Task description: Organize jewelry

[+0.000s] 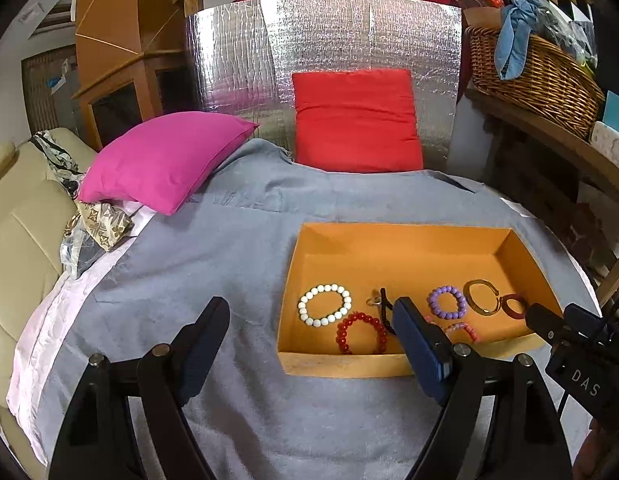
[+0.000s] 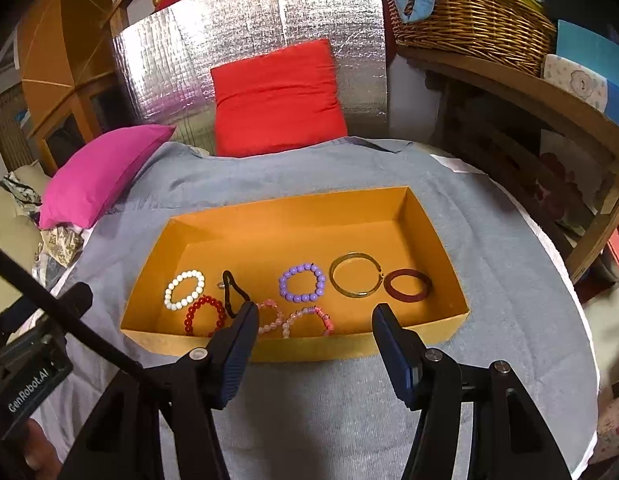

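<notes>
Surface: grey blanket (image 2: 449, 208) is covering the table, with a silver foil sheet (image 2: 245, 32) standing up behind it.
Box: one orange box (image 2: 293, 216) is sitting open on the blanket, and all the jewelry is lying inside it, along its near side.
Bead bracelets: five are showing in the right wrist view: white bracelet (image 2: 184, 290), red bracelet (image 2: 205, 315), purple bracelet (image 2: 302, 282) and two pink bracelets (image 2: 308, 321) lying side by side.
Bangles: two are lying at the right end, a gold bangle (image 2: 356, 275) touching a dark red bangle (image 2: 407, 285).
Small pieces: one black band (image 2: 233, 292) is lying next to one small silver ring (image 2: 220, 285).
Right view only: both pink bracelets are showing here; in the left wrist view the finger is covering most of them and part of the black band (image 1: 386, 312).
Left view only: more of the beige sofa (image 1: 25, 216) and the patterned bag (image 1: 103, 224) is showing beside the pink cushion (image 1: 165, 156).
Both views: one red cushion (image 1: 357, 120) is leaning on the foil, and one wicker basket (image 1: 537, 72) is sitting on a shelf at the right.
Left gripper (image 1: 309, 340): fingers are standing wide apart, holding nothing, hovering at the box's near left corner.
Right gripper (image 2: 313, 334): fingers are standing apart, holding nothing, hovering over the box's near wall.
</notes>
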The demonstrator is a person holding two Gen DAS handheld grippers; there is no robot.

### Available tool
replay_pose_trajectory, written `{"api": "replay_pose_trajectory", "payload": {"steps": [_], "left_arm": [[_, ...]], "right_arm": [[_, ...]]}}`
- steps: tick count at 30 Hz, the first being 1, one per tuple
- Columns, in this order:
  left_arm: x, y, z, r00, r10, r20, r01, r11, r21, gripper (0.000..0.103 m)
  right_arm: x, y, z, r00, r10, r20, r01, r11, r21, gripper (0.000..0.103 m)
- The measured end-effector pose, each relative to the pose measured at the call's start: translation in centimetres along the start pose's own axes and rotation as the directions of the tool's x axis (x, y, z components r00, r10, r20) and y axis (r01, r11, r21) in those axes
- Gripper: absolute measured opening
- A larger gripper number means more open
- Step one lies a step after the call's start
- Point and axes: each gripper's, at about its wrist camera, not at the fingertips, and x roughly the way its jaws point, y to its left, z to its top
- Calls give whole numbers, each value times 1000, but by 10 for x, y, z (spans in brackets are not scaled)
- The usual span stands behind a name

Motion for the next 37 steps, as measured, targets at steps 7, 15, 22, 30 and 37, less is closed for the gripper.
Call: {"api": "replay_pose_trajectory", "payload": {"steps": [7,15,22,30,37], "left_arm": [[2,-3,3,1000,2,-1,-2,1000,-2,84],[3,-5,3,1000,0,-2,0,1000,0,84],[2,-4,3,1000,-1,0,1,1000,-2,84],[2,-6,2,1000,-5,1,5,1000,4,84],[-13,-9,-10,998,-50,36,48,997,52,84]], "right_arm": [[6,-5,3,1000,-11,-10,12,1000,10,63],[12,-7,3,1000,-18,-18,18,1000,15,63],[15,-6,2,1000,-22,-20,23,1000,13,63],[15,-5,3,1000,-23,-20,24,1000,13,63],[13,-15,-4,999,-36,-7,36,999,14,63]]}}
